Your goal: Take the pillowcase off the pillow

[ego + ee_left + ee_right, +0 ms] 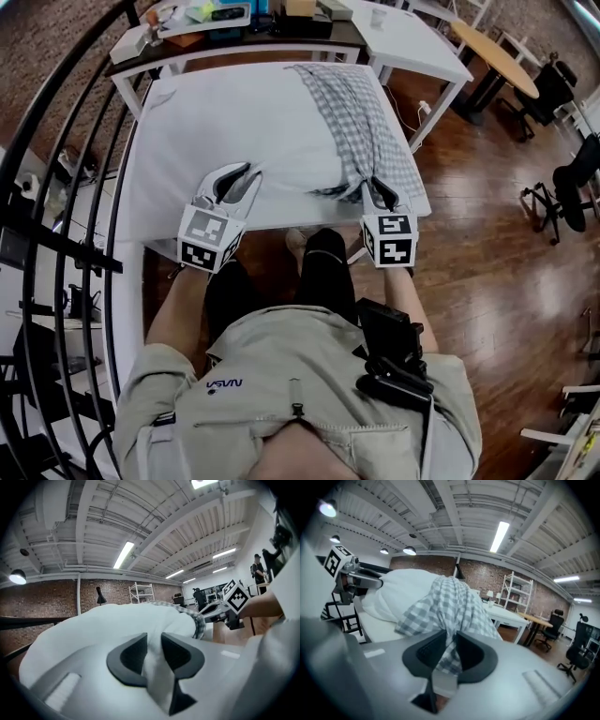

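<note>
Floor (487, 253): brown wood boards, showing right of the counter and beneath it.
Railing (56, 178): black curved bars down the left side of the head view.
Counter (155, 230): white, on white legs, straight in front of the person; the pillow covers most of its top.
Back counter (234, 42): dark-topped, just beyond the first one, crowded with small items too small to tell apart.
Person (300, 394): beige shirt and dark trousers, with both forearms reaching to the near edge of the counter.
Pillow (234, 131): white and plump, lying flat on the counter. Its left and middle parts are bare, and its near left corner is in the left gripper.
Pillowcase (361, 122): grey-and-white check, bunched in a loose band over the right end of the pillow. It runs from the far edge to the near right corner, where it narrows to a twisted tail.
Left gripper (236, 178): white, at the near left of the pillow, pointing away from the person and nearly level.
Right gripper (378, 192): white, at the near right corner, well apart from the left one and tilted slightly down.
Left fingers (129, 656): dark pads clamped on a fold of the white pillow cloth, which fills the narrow gap between them.
Right fingers (426, 653): dark pads clamped on the checked tail of the pillowcase, which hangs through below them.
Cubes (211, 239): black-and-white square markers, one at the rear of each gripper.
</note>
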The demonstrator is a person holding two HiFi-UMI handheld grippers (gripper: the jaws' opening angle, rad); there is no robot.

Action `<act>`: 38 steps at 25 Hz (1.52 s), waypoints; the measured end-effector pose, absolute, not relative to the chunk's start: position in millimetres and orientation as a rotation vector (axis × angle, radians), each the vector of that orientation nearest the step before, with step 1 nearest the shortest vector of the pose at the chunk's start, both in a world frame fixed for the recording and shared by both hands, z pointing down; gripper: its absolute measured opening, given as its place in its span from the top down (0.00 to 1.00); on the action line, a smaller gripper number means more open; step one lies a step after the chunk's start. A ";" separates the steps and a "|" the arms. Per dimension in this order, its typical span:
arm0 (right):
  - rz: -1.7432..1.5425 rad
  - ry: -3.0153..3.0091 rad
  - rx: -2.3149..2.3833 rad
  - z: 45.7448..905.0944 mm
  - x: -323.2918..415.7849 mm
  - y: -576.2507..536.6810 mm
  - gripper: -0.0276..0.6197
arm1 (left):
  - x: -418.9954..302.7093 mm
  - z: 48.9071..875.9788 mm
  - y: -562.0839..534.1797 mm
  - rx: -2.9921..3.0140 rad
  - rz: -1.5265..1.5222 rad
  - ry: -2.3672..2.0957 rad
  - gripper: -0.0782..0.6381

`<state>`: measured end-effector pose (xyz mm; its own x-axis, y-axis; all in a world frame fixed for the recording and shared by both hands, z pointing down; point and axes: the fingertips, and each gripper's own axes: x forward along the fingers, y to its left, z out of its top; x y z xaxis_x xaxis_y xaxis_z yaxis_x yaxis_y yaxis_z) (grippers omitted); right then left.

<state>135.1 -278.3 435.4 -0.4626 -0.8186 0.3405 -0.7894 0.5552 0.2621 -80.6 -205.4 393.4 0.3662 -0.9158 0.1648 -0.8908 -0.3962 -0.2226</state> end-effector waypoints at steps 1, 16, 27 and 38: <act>-0.083 -2.391 1.277 428.0 135.9 -272.7 0.82 | -76.2 385.9 -200.4 -2.543 -0.367 1.647 0.73; -0.273 -2.667 1.116 252.6 66.4 -368.1 0.72 | -71.3 246.6 -321.4 -2.349 -0.429 1.652 0.61; -0.156 -2.459 0.929 269.7 -3.2 -489.8 0.61 | -67.2 337.4 -410.4 -2.523 -0.916 1.804 0.54; -0.189 -2.317 0.970 323.4 -5.8 -500.0 0.91 | -66.9 336.1 -381.1 -2.383 -0.722 1.795 0.87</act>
